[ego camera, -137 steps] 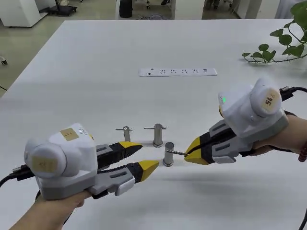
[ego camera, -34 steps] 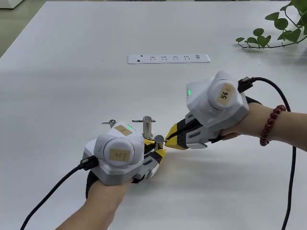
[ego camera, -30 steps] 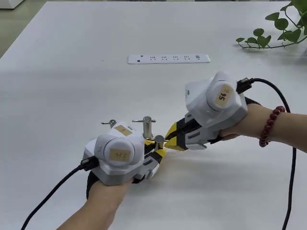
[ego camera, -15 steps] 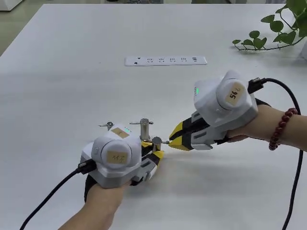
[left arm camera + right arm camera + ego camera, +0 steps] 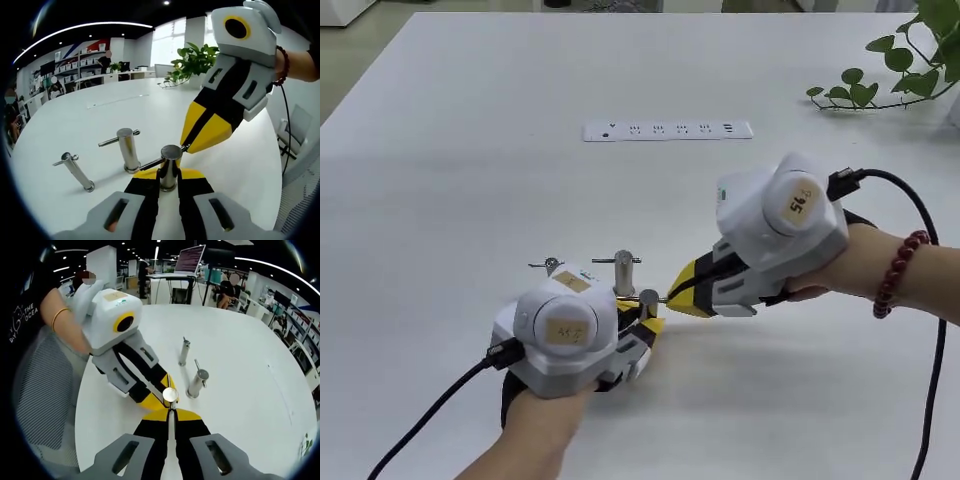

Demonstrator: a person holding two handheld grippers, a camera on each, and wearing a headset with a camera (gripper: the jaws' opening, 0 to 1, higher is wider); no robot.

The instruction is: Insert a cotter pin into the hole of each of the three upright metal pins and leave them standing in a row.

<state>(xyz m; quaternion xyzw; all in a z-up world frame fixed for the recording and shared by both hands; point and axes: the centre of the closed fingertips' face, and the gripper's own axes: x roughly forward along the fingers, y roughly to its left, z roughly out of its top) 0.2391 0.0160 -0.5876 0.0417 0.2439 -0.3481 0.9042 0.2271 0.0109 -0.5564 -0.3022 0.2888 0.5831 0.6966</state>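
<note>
Left gripper [image 5: 169,176] clamps the nearest metal pin [image 5: 170,159] upright. Right gripper [image 5: 171,412] pinches the cotter pin [image 5: 150,163] lodged through its hole. Second pin [image 5: 129,150] stands just beside.

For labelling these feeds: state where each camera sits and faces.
Head view: on the headset, looking forward-down at the white table; both forearms, the left hand-held gripper and right hand-held gripper show.
Left gripper view: on the left hand-held gripper, looking along its jaws, shut on the upright silver metal pin; the right hand-held gripper shows upper right.
Right gripper view: on the right hand-held gripper, facing the left one and its arm.
Shared: both gripper views see that pin from opposite sides.
</note>
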